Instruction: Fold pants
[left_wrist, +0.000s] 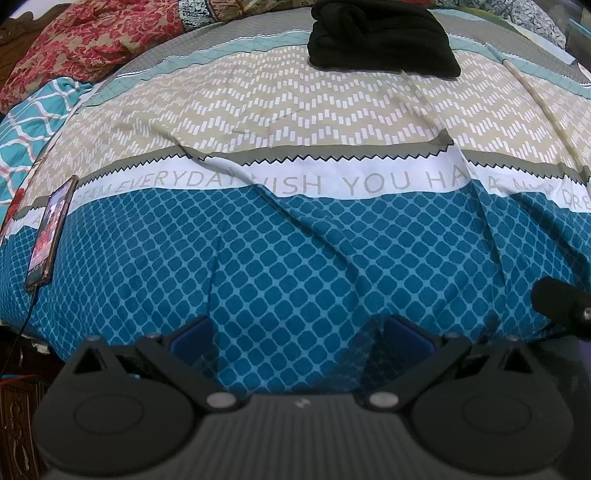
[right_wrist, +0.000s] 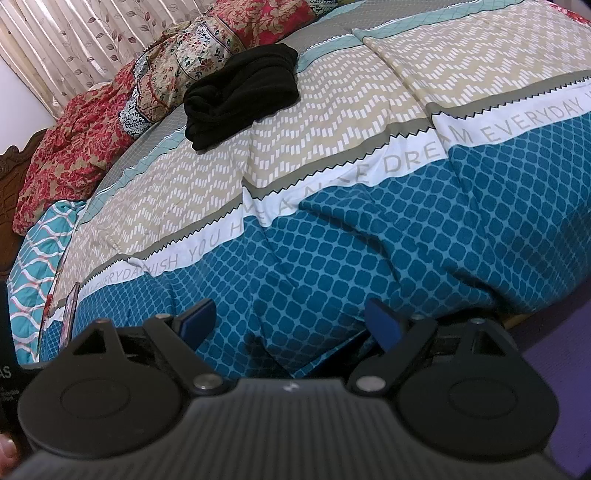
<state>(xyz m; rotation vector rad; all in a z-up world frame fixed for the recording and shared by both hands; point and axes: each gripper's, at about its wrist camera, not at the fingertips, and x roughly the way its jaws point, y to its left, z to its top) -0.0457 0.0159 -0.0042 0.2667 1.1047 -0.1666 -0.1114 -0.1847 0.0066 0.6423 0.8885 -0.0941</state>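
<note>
Left wrist view: the left gripper is hovering with jaws spread and empty over the bedspread — the black pants are lying bunched far ahead.

Right wrist view: the right gripper is gaping empty too — pants sitting well apart, ahead-left, beside floral cloth.

Before me the bedspread runs in bands: teal lattice at the near edge, a white lettered strip, then beige zigzag. A phone lies lit at its left edge, cable trailing off the side. Red floral cloth heaps at the far left corner below a leaf-print curtain.
</note>
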